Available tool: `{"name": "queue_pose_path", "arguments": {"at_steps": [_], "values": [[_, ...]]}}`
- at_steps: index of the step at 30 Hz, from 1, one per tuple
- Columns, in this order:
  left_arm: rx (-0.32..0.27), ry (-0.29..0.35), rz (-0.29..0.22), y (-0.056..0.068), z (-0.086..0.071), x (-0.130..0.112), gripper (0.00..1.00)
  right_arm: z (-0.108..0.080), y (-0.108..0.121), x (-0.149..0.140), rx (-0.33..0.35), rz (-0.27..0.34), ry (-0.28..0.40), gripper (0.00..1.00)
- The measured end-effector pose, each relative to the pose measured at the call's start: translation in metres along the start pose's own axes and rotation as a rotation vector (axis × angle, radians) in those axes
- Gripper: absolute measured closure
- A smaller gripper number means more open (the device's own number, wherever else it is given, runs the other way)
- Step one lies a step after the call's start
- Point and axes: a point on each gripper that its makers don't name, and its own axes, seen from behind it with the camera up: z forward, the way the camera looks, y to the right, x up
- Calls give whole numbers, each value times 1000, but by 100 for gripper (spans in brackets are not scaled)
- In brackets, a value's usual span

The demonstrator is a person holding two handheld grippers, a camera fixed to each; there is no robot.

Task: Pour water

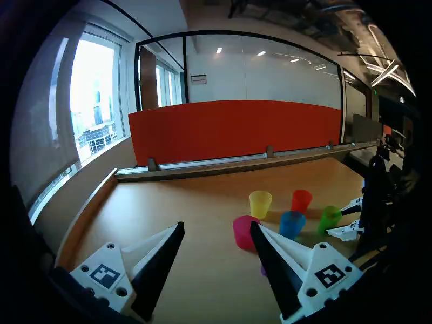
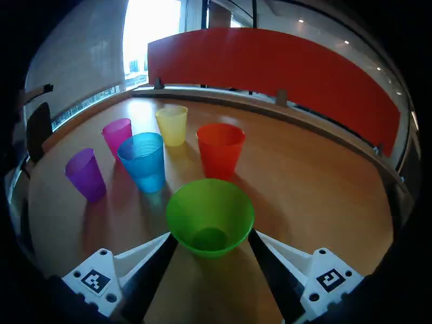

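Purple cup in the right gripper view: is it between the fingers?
No, the green cup is between the fingers of the right gripper; the purple cup stands apart, left.

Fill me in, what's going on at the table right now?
A person works two grippers over a wooden table. The right gripper has its fingers either side of the upright green cup; whether they press on it is unclear. The left gripper is open and empty, pointing toward the pink cup. A blue cup, red cup, yellow cup and purple cup stand nearby. Nothing is being poured yet.
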Motion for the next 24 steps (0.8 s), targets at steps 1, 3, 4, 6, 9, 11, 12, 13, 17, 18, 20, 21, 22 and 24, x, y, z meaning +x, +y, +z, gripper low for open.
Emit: {"name": "queue_pose_path", "arguments": {"at_steps": [1, 3, 4, 6, 9, 11, 12, 13, 17, 18, 20, 21, 22, 24], "values": [[0, -1, 0, 0, 0, 0, 10, 0, 0, 0, 1, 1, 1, 0], [0, -2, 2, 0, 0, 0, 10, 1, 1, 1, 3, 2, 6, 1], [0, -3, 3, 0, 0, -1, 10, 1, 1, 3, 3, 4, 10, 1], [0, -6, 5, 1, 0, -1, 10, 1, 1, 4, 3, 6, 18, 1], [0, -9, 9, 1, 0, -3, 10, 2, 1, 5, 7, 7, 21, 2], [0, -11, 9, 1, 0, -3, 10, 2, 1, 5, 5, 5, 26, 2], [-1, -11, 10, 1, 1, -3, 10, 2, 1, 6, 4, 5, 29, 3], [-1, -13, 10, 2, 1, -4, 10, 2, 1, 6, 3, 5, 31, 3], [-2, -16, 14, 2, 0, -5, 10, 3, 2, 6, 1, 7, 38, 9], [-2, -16, 15, 2, 0, -5, 10, 3, 2, 7, 0, 7, 40, 11], [-3, -18, 18, 2, 0, -5, 10, 2, 4, 8, -3, 7, 46, 14], [-3, -18, 18, 2, -1, -5, 10, 2, 4, 9, -5, 7, 49, 15], [-3, -19, 19, 2, -1, -5, 10, 1, 5, 9, -5, 8, 52, 15], [-3, -20, 19, 2, -1, -6, 10, 0, 5, 11, -5, 9, 58, 15]]}}
